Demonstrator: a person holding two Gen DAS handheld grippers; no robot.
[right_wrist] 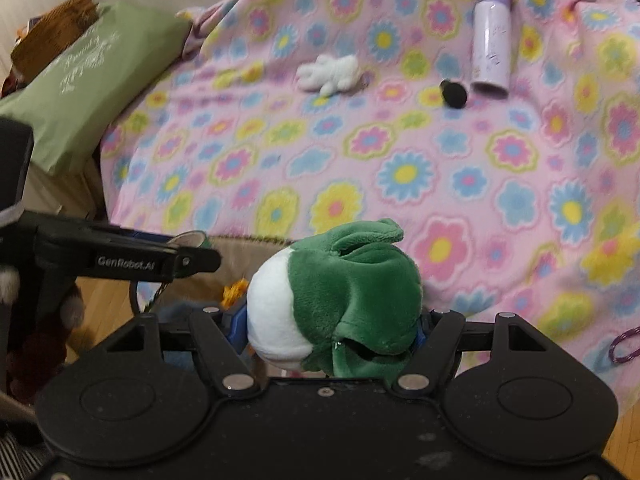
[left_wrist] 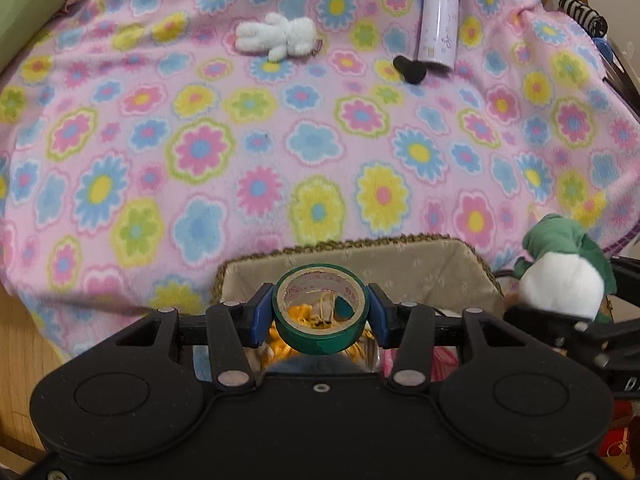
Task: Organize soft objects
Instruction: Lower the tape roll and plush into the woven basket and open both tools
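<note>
In the left wrist view, the left gripper (left_wrist: 320, 316) has its blue pads clamped on a roll of green tape (left_wrist: 320, 310), held over the open, fabric-lined wicker basket (left_wrist: 460, 256) that sits at the near edge of the flowered pink blanket (left_wrist: 240, 152). Toward the blanket's far edge lie a white plush toy (left_wrist: 276, 36), a lilac bottle (left_wrist: 438, 20) on its side and, just beside the bottle's base, a small black object (left_wrist: 410, 70). A green and white plush toy (left_wrist: 564, 276) shows at the right, held by the other gripper.

In the right wrist view, the right gripper (right_wrist: 332, 328) is closed partway on that green and white plush toy, which fills the gap between its fingers. A green pillow (right_wrist: 92, 80) lies at the blanket's far left corner.
</note>
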